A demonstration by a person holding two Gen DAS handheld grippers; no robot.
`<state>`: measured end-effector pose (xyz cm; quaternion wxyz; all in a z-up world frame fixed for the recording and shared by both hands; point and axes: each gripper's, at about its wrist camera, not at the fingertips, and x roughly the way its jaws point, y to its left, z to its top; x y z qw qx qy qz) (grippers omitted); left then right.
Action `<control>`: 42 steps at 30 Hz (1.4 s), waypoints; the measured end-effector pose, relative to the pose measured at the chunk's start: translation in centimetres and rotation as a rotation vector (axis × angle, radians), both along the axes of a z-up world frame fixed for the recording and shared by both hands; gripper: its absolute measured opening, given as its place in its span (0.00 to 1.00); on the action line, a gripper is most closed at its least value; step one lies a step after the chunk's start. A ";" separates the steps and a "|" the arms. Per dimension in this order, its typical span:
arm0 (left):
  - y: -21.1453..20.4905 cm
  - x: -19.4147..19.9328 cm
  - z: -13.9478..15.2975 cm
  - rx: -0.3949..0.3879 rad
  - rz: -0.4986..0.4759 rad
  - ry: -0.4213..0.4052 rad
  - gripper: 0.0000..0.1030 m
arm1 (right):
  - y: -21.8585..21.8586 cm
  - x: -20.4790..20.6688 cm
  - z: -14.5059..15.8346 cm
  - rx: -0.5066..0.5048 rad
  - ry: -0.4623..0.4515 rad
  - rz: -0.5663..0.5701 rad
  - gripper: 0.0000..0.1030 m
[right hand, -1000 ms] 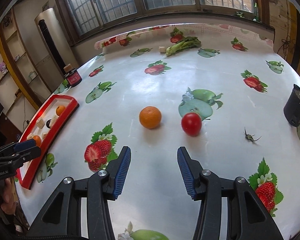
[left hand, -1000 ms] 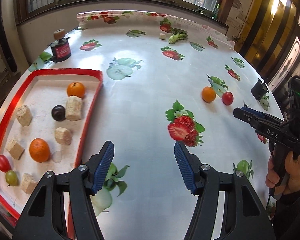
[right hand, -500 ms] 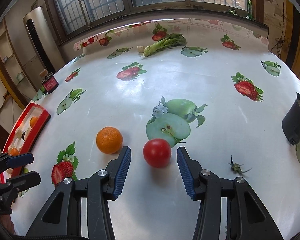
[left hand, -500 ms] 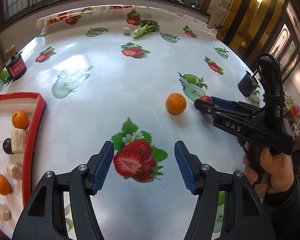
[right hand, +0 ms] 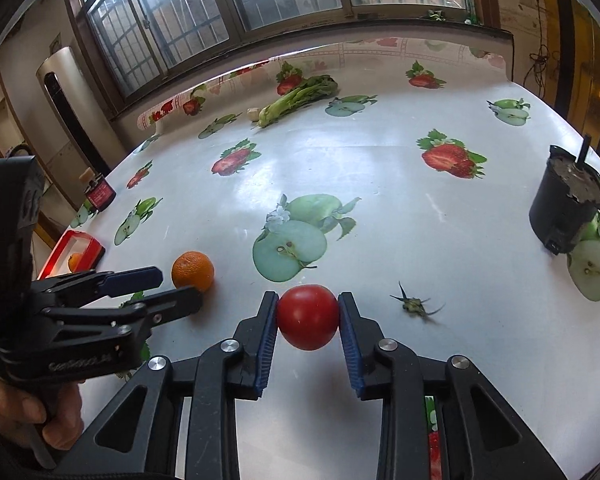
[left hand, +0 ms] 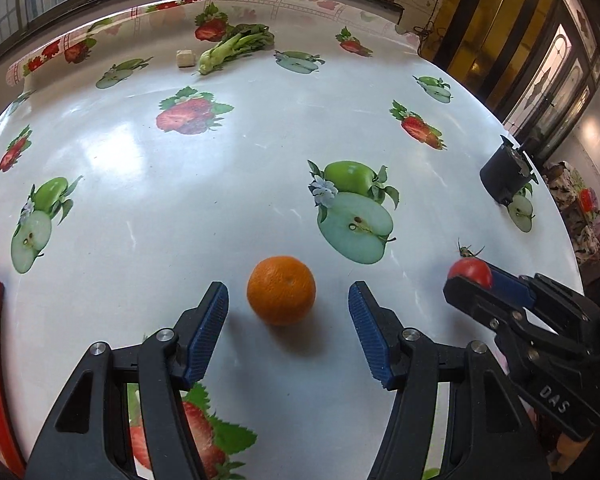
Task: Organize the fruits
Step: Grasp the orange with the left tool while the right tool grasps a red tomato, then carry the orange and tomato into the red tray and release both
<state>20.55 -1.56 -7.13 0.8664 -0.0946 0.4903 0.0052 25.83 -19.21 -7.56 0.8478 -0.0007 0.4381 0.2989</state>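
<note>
An orange [left hand: 281,290] lies on the fruit-print tablecloth, between the open fingers of my left gripper [left hand: 288,304], which do not touch it. It also shows in the right wrist view [right hand: 192,271]. My right gripper [right hand: 307,314] is shut on a red tomato [right hand: 307,317], with both blue pads pressed to its sides at table level. The tomato [left hand: 470,273] and right gripper [left hand: 476,280] show at the right of the left wrist view. The red tray [right hand: 76,248] with an orange in it sits far left.
A black pot [right hand: 566,208] stands at the right. A loose green stem [right hand: 414,304] lies right of the tomato. Leafy greens [right hand: 296,98] and a small beige block [left hand: 185,58] lie at the far side. A dark jar [right hand: 100,194] stands far left.
My left gripper swung right from the tray and came up around the orange. My right gripper moved forward and closed its fingers on the tomato.
</note>
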 end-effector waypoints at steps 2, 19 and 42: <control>-0.4 0.3 -0.2 0.031 -0.002 -0.009 0.32 | -0.4 -0.2 0.0 0.003 0.004 -0.007 0.30; 2.7 -5.8 2.1 0.027 0.081 -0.056 0.29 | 1.2 -3.8 1.2 0.023 -0.010 0.043 0.30; 11.2 -15.2 4.2 0.018 0.272 -0.117 0.29 | 11.9 -10.4 3.5 0.028 -0.053 0.252 0.30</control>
